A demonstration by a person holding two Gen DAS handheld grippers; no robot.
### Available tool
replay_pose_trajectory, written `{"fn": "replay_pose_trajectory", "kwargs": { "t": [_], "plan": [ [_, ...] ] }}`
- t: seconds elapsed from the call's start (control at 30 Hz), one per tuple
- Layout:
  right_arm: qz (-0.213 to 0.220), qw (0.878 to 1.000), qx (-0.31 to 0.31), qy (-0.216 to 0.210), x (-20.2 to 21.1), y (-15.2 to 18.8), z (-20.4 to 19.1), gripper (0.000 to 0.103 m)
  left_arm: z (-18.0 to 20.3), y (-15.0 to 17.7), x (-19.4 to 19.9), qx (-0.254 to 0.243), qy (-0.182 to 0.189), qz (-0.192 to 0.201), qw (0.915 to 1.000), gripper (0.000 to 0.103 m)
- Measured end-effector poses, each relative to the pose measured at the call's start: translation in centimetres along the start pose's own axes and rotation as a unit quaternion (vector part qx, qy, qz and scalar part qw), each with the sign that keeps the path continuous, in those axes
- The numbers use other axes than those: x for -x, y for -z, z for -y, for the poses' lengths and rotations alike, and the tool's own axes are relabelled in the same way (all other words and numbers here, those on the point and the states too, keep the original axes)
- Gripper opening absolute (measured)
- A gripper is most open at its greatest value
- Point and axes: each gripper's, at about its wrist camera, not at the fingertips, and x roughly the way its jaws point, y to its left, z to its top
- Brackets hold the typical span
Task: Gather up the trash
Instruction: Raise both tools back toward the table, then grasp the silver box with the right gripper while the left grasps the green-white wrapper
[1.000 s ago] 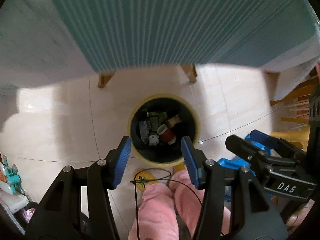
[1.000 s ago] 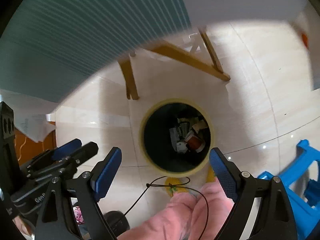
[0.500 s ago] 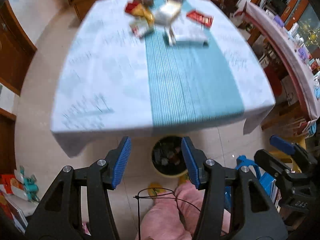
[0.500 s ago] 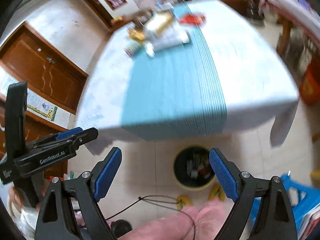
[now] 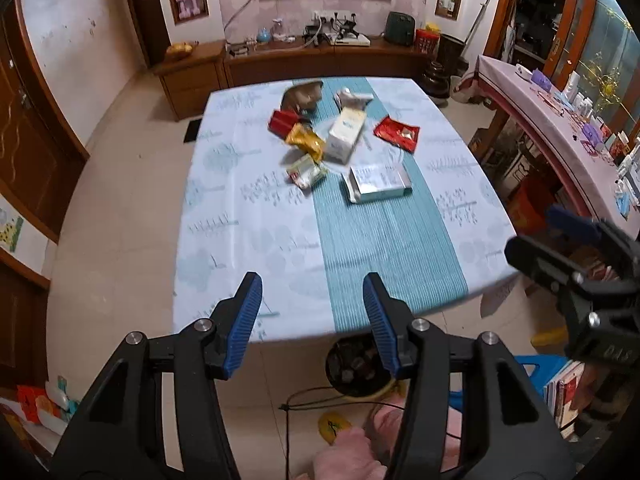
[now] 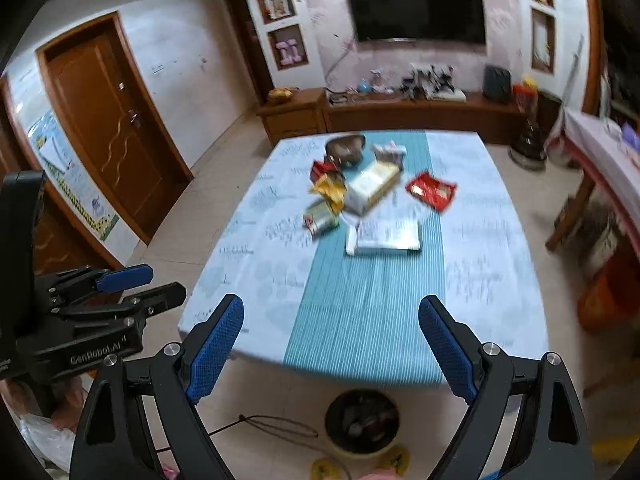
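- The left gripper [image 5: 312, 320] is hanging high above the near edge of the table [image 5: 240, 216], its blue-padded jaws standing partly apart with nothing between them.
- The right gripper [image 6: 332, 344] is hovering alongside, jaws spread wide and gripping nothing; each gripper is showing at the edge of the other's view.
- Trash is lying in a loose cluster around the far half of the teal runner [image 5: 384, 240] that is running down the middle of the pale blue tablecloth.
- A flat white box [image 5: 378, 182] is sitting nearest on the runner, with a green-and-white packet [image 5: 306, 172] just to its left.
- A yellow wrapper [image 5: 306, 142] and a red packet [image 5: 282, 122] are sitting further back, touching each other, beside a tall white carton [image 5: 346, 136] that is lying on its side.
- A red foil pouch [image 5: 398, 132] is lying apart to the right of the carton, and a brown crumpled bag [image 5: 302, 96] is sitting at the far end, with a small white box [image 5: 352, 98] next to it.
- On the floor, a black trash bin [image 6: 362, 422] with a yellowish rim is standing just past the near table edge, already holding some pieces.
- Pink-clad legs [image 5: 360, 452] and yellow slippers [image 5: 334, 426] are showing below, beside a thin black cord [image 5: 304, 404] that is trailing across the tiles.
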Motion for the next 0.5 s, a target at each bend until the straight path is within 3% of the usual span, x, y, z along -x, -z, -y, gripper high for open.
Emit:
{"fn": "replay_pose_trajectory", "kwargs": {
  "t": [0.27,0.5],
  "plan": [
    [-0.014,0.997,0.072,0.002,-4.9,-6.5,0.2,0.09,-0.3,-4.0,-3.1,-0.001,-0.02,0.002,0.9998,0.049],
    [-0.077,0.987,0.137,-0.033,-15.5,-10.8,4.5,0.09,-0.7,-7.7,-11.2,0.005,-0.007,-0.036,0.9993,0.049]
  ]
}}
